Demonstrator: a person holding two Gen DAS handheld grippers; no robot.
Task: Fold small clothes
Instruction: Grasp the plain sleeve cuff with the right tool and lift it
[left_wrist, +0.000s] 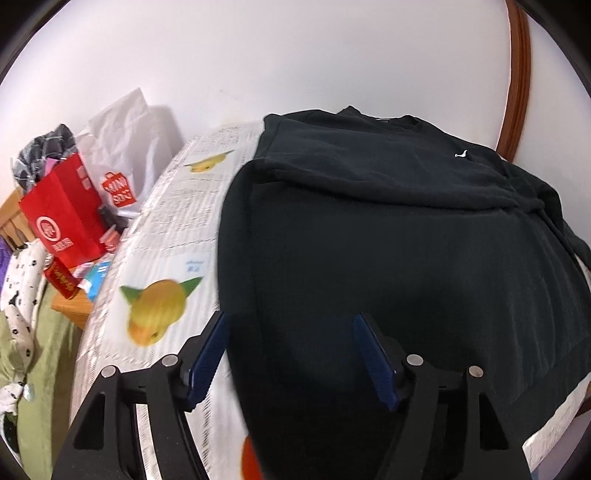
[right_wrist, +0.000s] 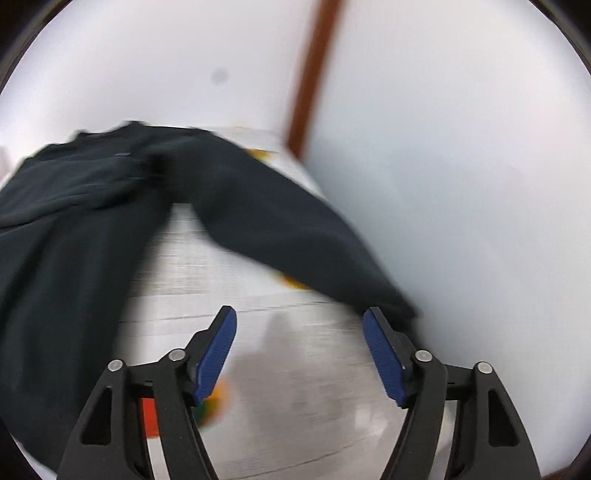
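black fleece makes up the one garment in play, a dark long-sleeved sweatshirt spread flat on the white printed bedsheet, its collar toward the far edge by the wall and its hem at the near edge. one sleeve looks already folded across the chest; the other sleeve trails out toward the right edge of the bed. judging from that, the sleeve-folding step is in hand, and the next move calls for pinching the loose cuff and carrying it inward over the body. the left gripper hovers over the hem, jaws apart, holding nothing. the right gripper sits just beside the cuff, jaws apart too. off the left edge: two shopping bags, a red paper bag and a white plastic bag.
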